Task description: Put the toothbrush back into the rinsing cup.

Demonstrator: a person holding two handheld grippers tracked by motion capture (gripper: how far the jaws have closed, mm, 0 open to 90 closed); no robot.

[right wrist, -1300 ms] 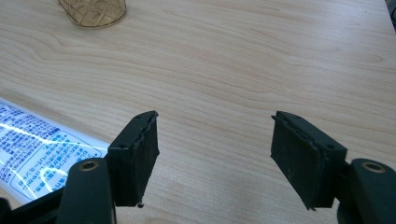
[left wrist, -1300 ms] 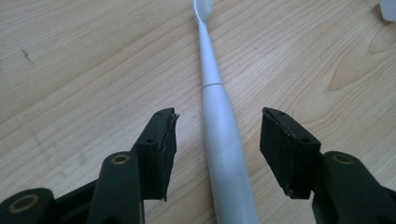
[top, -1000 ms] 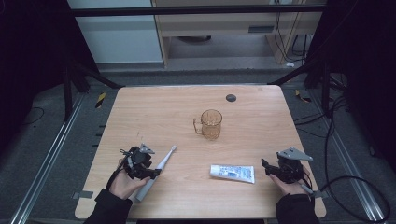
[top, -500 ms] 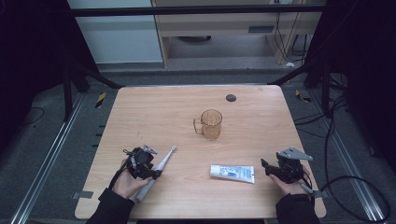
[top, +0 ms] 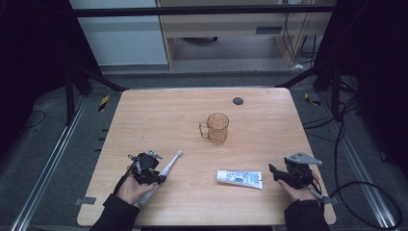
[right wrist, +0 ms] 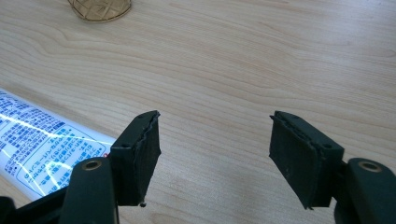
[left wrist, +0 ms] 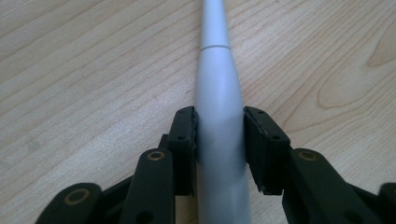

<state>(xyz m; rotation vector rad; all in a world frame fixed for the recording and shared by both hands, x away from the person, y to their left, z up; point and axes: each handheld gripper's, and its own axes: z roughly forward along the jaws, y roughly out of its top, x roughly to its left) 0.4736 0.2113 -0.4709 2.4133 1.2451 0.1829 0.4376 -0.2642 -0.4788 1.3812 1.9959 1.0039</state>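
A white electric toothbrush (top: pixel 171 163) lies slanted on the wooden table (top: pixel 159 120) at the front left, its head pointing toward the middle. My left gripper (top: pixel 155 176) has just been closing its jaws, and both pads now press the brush's thick handle (left wrist: pixel 218 93), as the left gripper view shows (left wrist: pixel 219 128). At the front right my right gripper (top: pixel 276 173) rests open, nothing between its pads (right wrist: pixel 215 140). A white toothpaste tube (top: pixel 239 178) with blue print lies flat just left of it, beside the left pad in the right gripper view (right wrist: pixel 42 144).
An amber see-through mug (top: pixel 217 127) stands upright near the table's middle, handle to the left; its base edge shows in the right gripper view (right wrist: pixel 100 9). A small dark disc (top: pixel 237 101) sits near the far edge. Dark frame rails flank the table.
The left gripper's jaws have closed in onto the toothbrush handle. The right gripper, tube and mug have not moved.
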